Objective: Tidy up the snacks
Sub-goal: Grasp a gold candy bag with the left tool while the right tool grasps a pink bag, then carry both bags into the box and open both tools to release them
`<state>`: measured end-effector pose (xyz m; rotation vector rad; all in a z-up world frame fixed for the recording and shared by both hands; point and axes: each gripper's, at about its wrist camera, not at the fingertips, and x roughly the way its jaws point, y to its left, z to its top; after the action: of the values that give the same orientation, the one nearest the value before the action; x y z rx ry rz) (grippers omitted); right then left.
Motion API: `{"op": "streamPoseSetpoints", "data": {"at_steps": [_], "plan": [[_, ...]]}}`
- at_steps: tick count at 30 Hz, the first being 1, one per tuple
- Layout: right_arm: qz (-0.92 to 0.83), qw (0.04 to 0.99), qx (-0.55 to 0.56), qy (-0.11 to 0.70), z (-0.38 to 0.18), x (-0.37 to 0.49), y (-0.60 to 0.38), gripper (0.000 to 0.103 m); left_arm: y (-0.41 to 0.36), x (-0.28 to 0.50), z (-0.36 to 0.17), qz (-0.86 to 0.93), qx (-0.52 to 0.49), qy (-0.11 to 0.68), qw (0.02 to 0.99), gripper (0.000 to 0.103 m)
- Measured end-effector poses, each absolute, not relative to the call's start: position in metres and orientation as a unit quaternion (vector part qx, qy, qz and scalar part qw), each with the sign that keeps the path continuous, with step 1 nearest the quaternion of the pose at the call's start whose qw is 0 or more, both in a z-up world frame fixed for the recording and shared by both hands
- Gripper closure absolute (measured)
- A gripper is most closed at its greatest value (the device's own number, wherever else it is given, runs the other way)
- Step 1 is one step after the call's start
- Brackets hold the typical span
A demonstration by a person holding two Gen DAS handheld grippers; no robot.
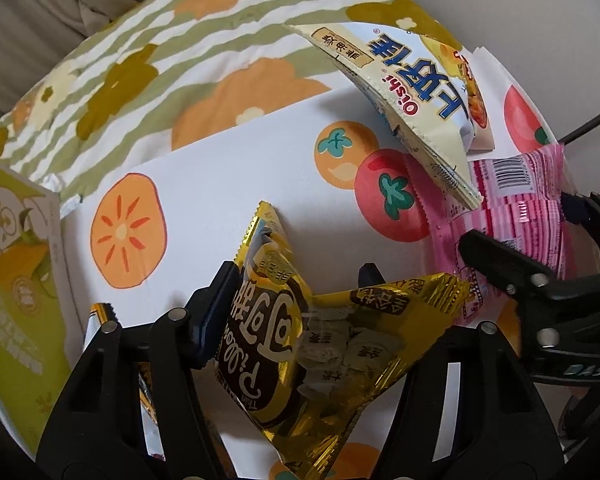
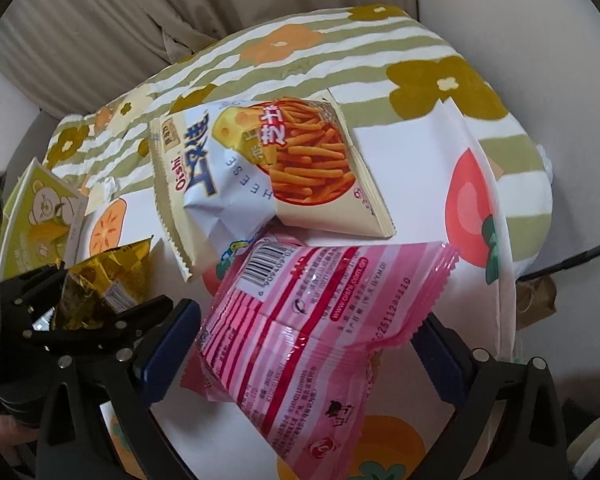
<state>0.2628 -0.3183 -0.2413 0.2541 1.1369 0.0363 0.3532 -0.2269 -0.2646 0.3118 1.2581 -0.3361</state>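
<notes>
**Two wrist fisheyes, both steeply down on one worktop**

The left wrist view looks down past its own tongs [image 1: 296, 300], close over the gold bag [image 1: 300, 360]. The right wrist view does likewise past its tongs [image 2: 304, 344], close over the pink bag [image 2: 300, 328]. Both share the cheese-stick bag [image 2: 268, 168], the fruit-print cloth [image 1: 220, 184], both bags and each other's tongs.

Fruit-print white sheet [image 2: 412, 152] over what looks like a table, cheese-stick bag [image 2: 268, 168], green box [image 1: 16, 280]
</notes>
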Motion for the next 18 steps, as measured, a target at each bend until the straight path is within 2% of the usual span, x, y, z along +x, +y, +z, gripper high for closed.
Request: {"op": "streamPoseSetpoints", "data": {"at_steps": [6, 7, 18], "plan": [[0.017, 0.843, 0.093, 0.529, -0.237, 0.251, -0.315, 0.023, -0.226, 0.342, -0.26, -0.157, 0.146, 0.581, 0.785, 0.045], [0.016, 0.845, 0.093, 0.527, -0.236, 0.248, -0.316, 0.029, -0.227, 0.34, -0.259, -0.158, 0.145, 0.581, 0.786, 0.045], [-0.002, 0.865, 0.104, 0.49, -0.191, 0.208, -0.329, 0.03, -0.231, 0.312, -0.212, -0.186, 0.123, 0.552, 0.803, 0.046]]}}
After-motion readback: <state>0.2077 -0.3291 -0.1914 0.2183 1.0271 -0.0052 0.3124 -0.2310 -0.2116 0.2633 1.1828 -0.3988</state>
